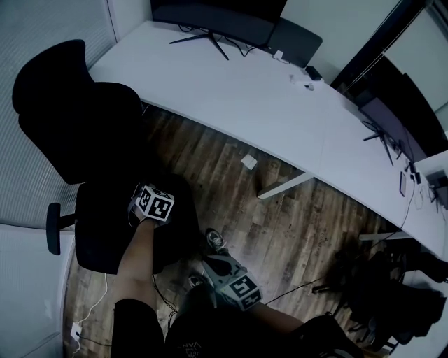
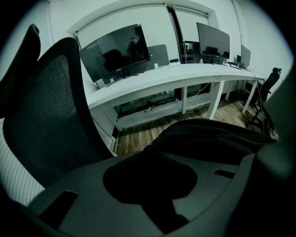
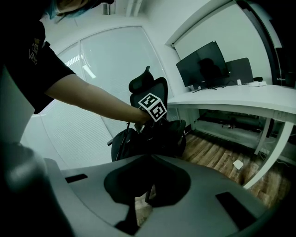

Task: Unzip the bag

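Along the far side we log the white desk (image 1: 280,105); left of it the black office chair (image 1: 77,119) carries the black bag (image 2: 212,139) on its seat. Left gripper (image 2: 152,185) is clamped on bag fabric. Right gripper (image 3: 145,194), nearer us and apart from the bag, looks closed on nothing.

A long white desk (image 1: 280,112) spanned a wood-plank floor (image 1: 294,231). A dark monitor (image 1: 217,17) stood at the desk's far edge and a second monitor (image 1: 392,126) near its right end. On the floor were a black office chair (image 1: 77,140), a small white scrap (image 1: 248,161) and cables (image 1: 94,297).
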